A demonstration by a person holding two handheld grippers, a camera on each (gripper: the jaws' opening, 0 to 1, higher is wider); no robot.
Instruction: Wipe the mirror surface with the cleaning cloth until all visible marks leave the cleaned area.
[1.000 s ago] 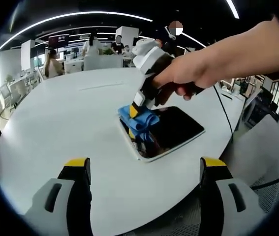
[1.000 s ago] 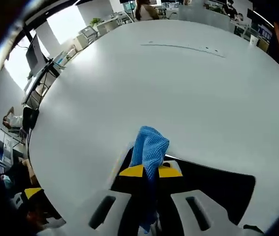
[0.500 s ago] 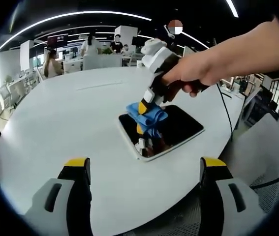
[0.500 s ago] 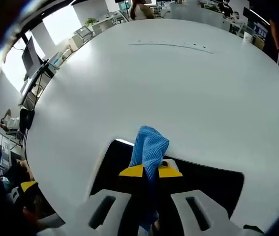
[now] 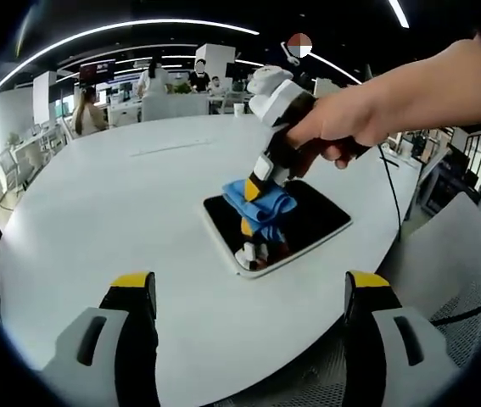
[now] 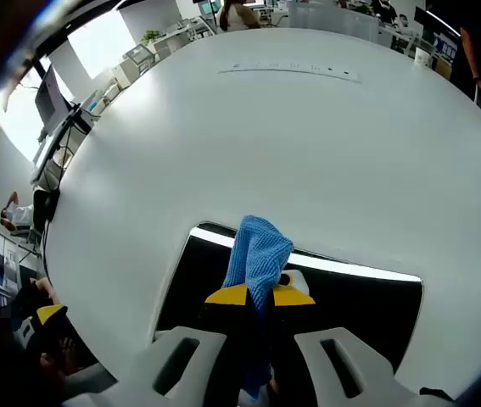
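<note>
A dark rectangular mirror (image 5: 308, 222) with a white rim lies flat on the white table (image 5: 121, 203), near its right edge. My right gripper (image 5: 255, 188), held in a person's hand, is shut on a blue cleaning cloth (image 5: 261, 202) and presses it onto the mirror's middle-left part. In the right gripper view the cloth (image 6: 257, 254) bulges up between the yellow-tipped jaws of my right gripper (image 6: 260, 296), with the mirror (image 6: 359, 297) dark beneath. My left gripper (image 5: 248, 292) hangs open over the near table edge, well short of the mirror, holding nothing.
The round white table (image 6: 308, 153) stretches wide and bare beyond the mirror. A black cable (image 5: 384, 182) runs off the table's right side. A mesh chair (image 5: 469, 280) stands at the right. People sit at desks (image 5: 151, 93) far behind.
The right gripper has slid the cloth from the mirror's left edge toward its middle, baring more dark glass at the left. The left gripper has stayed put.
</note>
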